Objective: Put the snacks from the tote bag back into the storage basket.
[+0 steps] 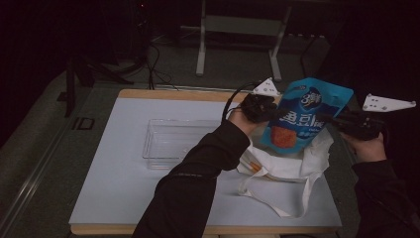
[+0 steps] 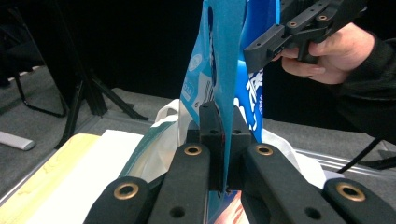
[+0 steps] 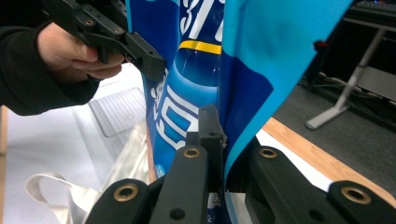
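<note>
Two claws, left claw [image 1: 258,106] and right claw [image 1: 346,123], clamped shut on opposite edges of glossy blue plastic snack pouch [image 1: 304,115] above white cloth tote bag [image 1: 285,166]; likely to slip if pulled unevenly.
</note>
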